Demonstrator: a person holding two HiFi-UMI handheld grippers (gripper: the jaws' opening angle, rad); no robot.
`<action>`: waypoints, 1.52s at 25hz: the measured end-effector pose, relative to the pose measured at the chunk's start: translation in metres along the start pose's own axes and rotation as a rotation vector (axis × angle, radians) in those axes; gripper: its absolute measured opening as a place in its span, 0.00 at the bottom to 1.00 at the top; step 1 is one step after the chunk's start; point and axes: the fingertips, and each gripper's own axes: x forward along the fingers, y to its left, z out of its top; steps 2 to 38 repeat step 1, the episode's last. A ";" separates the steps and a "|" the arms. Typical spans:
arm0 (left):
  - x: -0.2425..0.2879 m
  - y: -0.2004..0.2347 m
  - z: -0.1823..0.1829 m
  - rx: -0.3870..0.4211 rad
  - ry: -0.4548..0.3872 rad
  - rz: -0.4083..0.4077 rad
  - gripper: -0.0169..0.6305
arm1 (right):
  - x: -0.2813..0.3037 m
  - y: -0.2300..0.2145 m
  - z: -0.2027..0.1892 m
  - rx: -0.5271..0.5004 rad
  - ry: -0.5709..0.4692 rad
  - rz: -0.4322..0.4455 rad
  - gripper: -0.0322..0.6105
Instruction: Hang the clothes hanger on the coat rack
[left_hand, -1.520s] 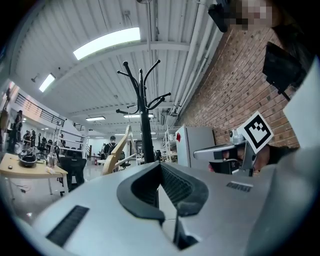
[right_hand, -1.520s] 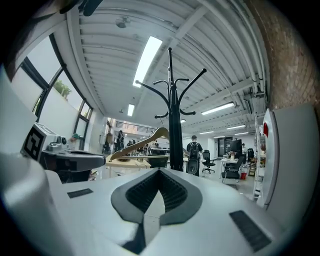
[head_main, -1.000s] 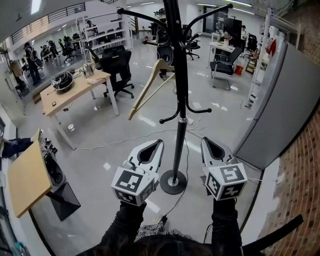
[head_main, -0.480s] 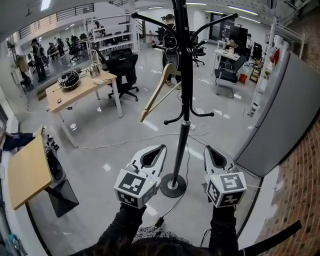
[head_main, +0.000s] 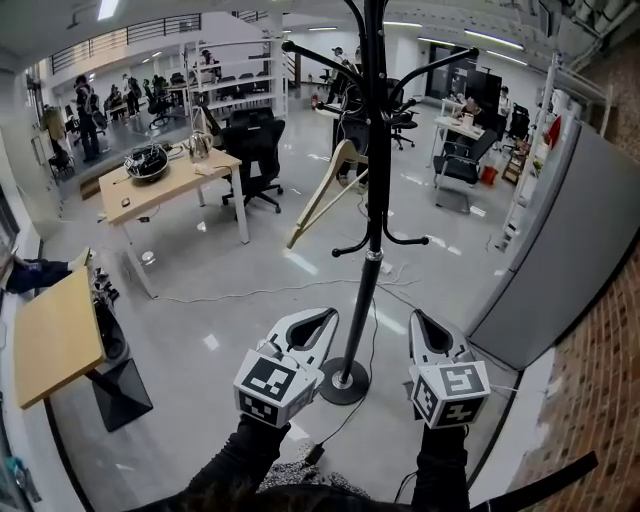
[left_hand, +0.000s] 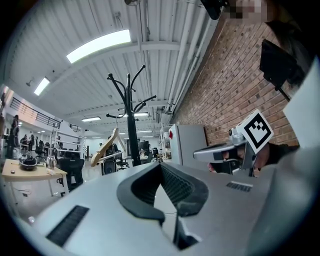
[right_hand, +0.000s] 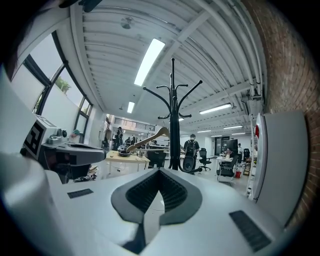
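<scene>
Both empty: left gripper, right gripper; hanger on coat rack, well apart.

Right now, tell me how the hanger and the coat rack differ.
Colour: the hanger is pale wood, while the rack is black.
Pose: the hanger hangs tilted, with one arm slanting down to the left. The rack stands upright on a round base on the floor.
Size: the hanger is far smaller than the rack, which runs out of the top of the head view.
Shared: they appear to be joined, with the hanger hanging off the rack beside its pole.
</scene>
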 end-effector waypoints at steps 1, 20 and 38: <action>-0.002 -0.001 -0.003 0.004 0.004 0.001 0.04 | -0.002 0.001 -0.001 0.001 0.001 0.001 0.06; -0.002 -0.001 -0.003 0.004 0.004 0.001 0.04 | -0.002 0.001 -0.001 0.001 0.001 0.001 0.06; -0.002 -0.001 -0.003 0.004 0.004 0.001 0.04 | -0.002 0.001 -0.001 0.001 0.001 0.001 0.06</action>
